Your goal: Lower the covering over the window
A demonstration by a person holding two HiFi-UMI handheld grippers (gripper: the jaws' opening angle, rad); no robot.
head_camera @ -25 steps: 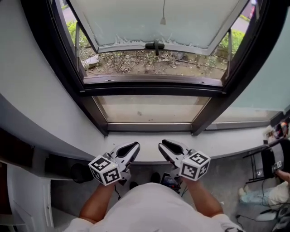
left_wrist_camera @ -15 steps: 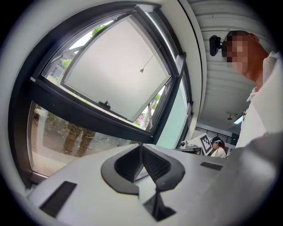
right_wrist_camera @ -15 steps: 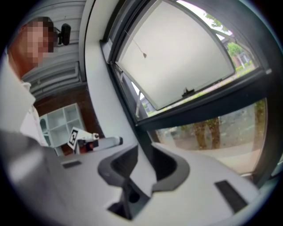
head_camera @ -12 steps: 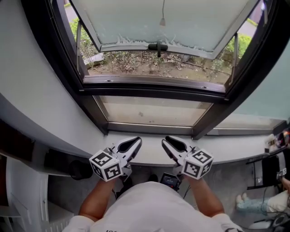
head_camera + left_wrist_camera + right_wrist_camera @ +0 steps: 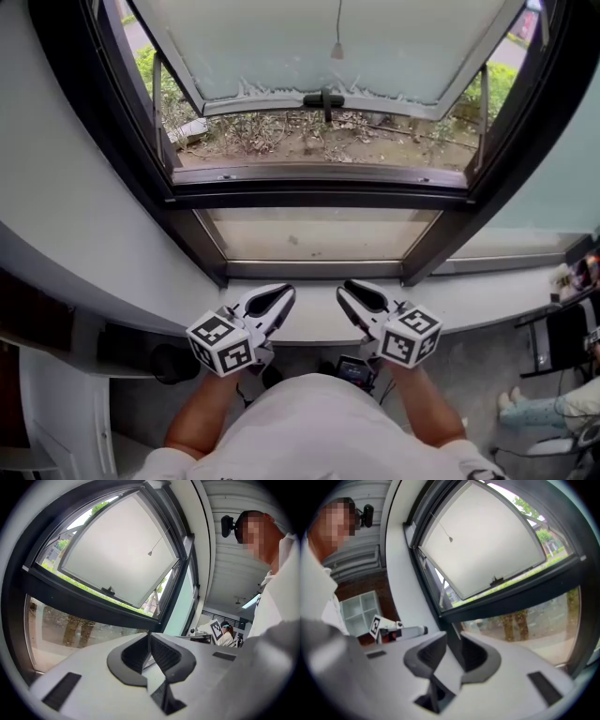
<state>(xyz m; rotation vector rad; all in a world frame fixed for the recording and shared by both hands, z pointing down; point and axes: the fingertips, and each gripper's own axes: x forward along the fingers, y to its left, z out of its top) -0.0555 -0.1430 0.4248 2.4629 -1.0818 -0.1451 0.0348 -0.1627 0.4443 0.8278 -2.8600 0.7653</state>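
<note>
I hold both tools low over the white sill (image 5: 487, 300), side by side, well short of the window (image 5: 319, 178). The left gripper (image 5: 278, 296) has its jaws pressed together on nothing. The right gripper (image 5: 348, 291) looks a sliver apart, I think, and empty. The only markings I can make out are black-and-white squares on each cube (image 5: 218, 344). The pull cord (image 5: 337, 47) hangs top centre, before the tilted-out frosted sash (image 5: 403, 47).
</note>
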